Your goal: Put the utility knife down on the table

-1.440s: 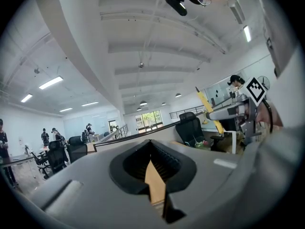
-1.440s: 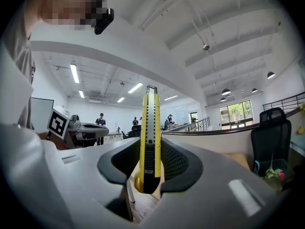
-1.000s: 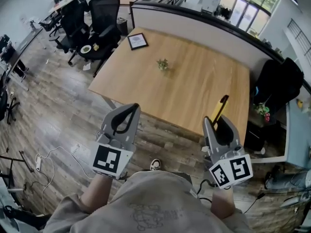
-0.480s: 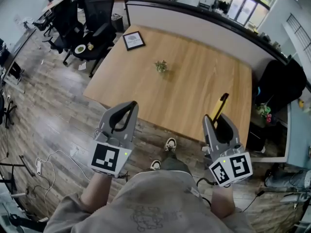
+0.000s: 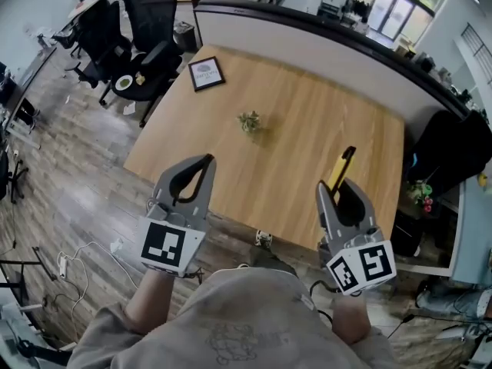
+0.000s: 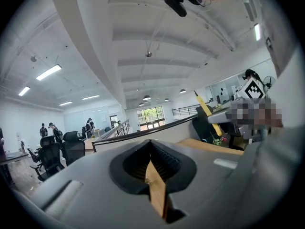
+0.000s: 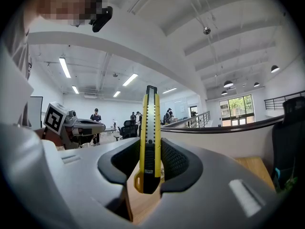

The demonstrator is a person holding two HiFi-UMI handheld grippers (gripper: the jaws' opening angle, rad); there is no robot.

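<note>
A yellow and black utility knife [image 7: 149,137] stands upright between the jaws of my right gripper [image 7: 150,163], which is shut on it. In the head view the utility knife [image 5: 341,167] sticks out ahead of the right gripper [image 5: 338,194], over the near right part of the wooden table [image 5: 307,129]. My left gripper [image 5: 194,177] hangs at the table's near left edge, shut with nothing in it. The left gripper [image 6: 151,168] shows its jaws closed together on nothing in its own view too.
A small potted plant [image 5: 248,121] stands mid-table and a framed picture [image 5: 206,74] lies at the far left corner. Black office chairs [image 5: 150,21] stand left of the table. A low partition wall [image 5: 307,33] runs behind it. Cables [image 5: 84,256] lie on the wooden floor.
I have stepped closer to the table: both grippers now reach over its near edge. The knife is still held in the right gripper.
</note>
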